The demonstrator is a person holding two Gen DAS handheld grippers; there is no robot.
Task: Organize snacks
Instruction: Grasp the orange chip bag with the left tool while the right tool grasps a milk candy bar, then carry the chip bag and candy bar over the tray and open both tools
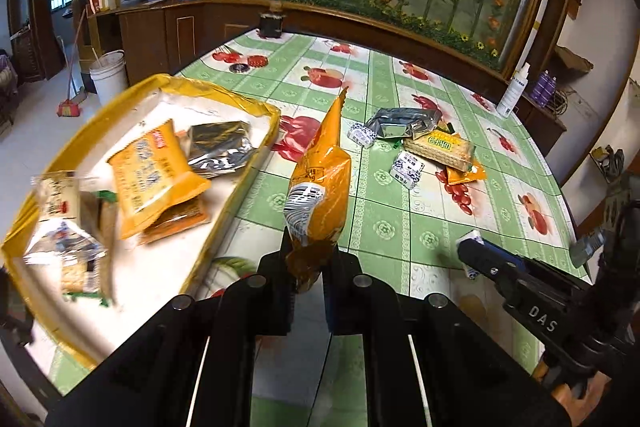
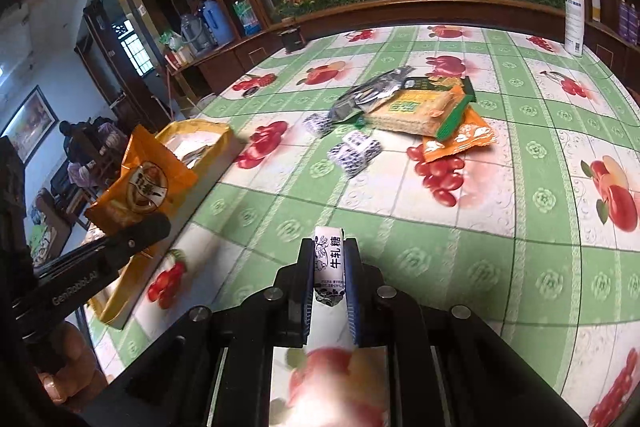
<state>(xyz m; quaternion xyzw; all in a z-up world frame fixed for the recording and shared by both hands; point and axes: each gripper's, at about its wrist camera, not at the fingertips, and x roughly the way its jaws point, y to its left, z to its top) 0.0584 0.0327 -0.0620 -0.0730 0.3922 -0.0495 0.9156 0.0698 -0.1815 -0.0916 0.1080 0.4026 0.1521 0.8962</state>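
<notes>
Nearest, the left gripper (image 1: 308, 267) is clenched on the bottom edge of an orange snack packet (image 1: 318, 183), lifted clear of the fruit-print tablecloth (image 1: 384, 227). The right gripper (image 2: 329, 267) pinches a white nougat candy (image 2: 329, 259). Just left sits the yellow-rimmed tray (image 1: 224, 95) with several packets inside. Farther off, a pile of snacks (image 2: 416, 111) lies mid-table, 3 small candies (image 2: 354, 151) beside it.

My views are bright and evenly lit, with glare on the glossy fruit-patterned tablecloth (image 2: 440, 247). Fisheye bending curves its edges. The yellow-rimmed tray (image 1: 248, 103) blurs at my left.
</notes>
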